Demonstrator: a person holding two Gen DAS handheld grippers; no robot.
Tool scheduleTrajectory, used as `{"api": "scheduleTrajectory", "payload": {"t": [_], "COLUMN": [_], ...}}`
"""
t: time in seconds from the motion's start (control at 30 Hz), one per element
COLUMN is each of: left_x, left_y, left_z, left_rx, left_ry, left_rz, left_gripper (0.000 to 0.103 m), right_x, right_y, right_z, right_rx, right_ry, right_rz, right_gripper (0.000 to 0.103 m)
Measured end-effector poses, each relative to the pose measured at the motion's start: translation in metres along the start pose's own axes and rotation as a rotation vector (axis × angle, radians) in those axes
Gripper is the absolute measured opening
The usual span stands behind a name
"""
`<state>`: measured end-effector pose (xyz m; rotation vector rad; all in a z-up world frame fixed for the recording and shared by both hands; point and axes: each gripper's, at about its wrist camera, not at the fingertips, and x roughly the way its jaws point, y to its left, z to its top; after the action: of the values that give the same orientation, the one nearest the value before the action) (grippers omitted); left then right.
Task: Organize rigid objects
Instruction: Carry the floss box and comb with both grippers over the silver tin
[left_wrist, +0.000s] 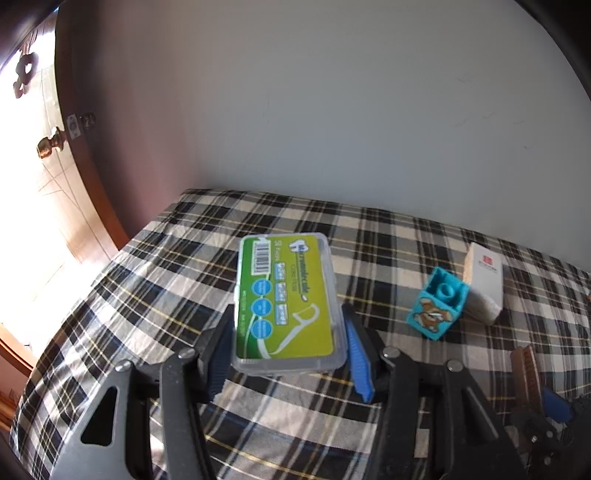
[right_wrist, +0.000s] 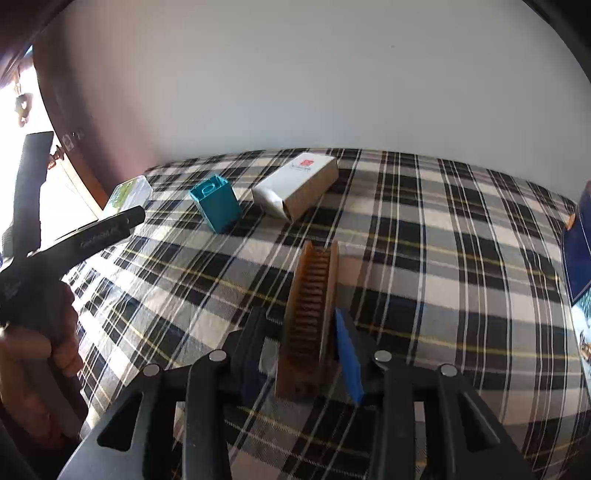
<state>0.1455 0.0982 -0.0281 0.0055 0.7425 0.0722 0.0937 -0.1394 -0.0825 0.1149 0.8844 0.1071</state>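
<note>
Your left gripper (left_wrist: 288, 341) grasps a clear plastic floss-pick box (left_wrist: 288, 301) with a green and yellow label; the blue pads press its two long sides and hold it lifted above the plaid bedcover (left_wrist: 184, 266). Your right gripper (right_wrist: 295, 354) has a brown wooden comb (right_wrist: 314, 317) between its jaws, standing on its long edge with the teeth facing left. The jaws are parted, the right pad close against the comb's spine and the left pad clear of it, so the comb is released. Farther back on the bedcover, a teal toy block (right_wrist: 216, 206) with a cartoon bear sticker stands just beside a white carton (right_wrist: 299, 186) bearing a red mark. A plain pale wall (right_wrist: 295, 74) rises behind. Your left hand (right_wrist: 40, 354) shows at the right camera's left edge, with a door (left_wrist: 85, 122) beyond.
</note>
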Motion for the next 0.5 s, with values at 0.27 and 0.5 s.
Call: {"api": "scheduleTrajectory", "payload": {"t": [0.27,0.5], "left_x": [-0.013,-0.046], "left_y": [-0.011,-0.028], "left_z": [-0.005,-0.012], "left_rx": [0.019,0.029], "left_ry": [-0.030,-0.097], "left_rz": [-0.050,-0.135], "left_gripper": [0.054,0.054], "right_x": [-0.011,-0.070], "right_y": [-0.025,-0.025], "right_z": [0.001,-0.001], "right_rx": [0.060,0.032], "right_ry": [-0.044,-0.283], "right_rz": [0.067,0.081], "right_gripper": [0.028,0.028]}}
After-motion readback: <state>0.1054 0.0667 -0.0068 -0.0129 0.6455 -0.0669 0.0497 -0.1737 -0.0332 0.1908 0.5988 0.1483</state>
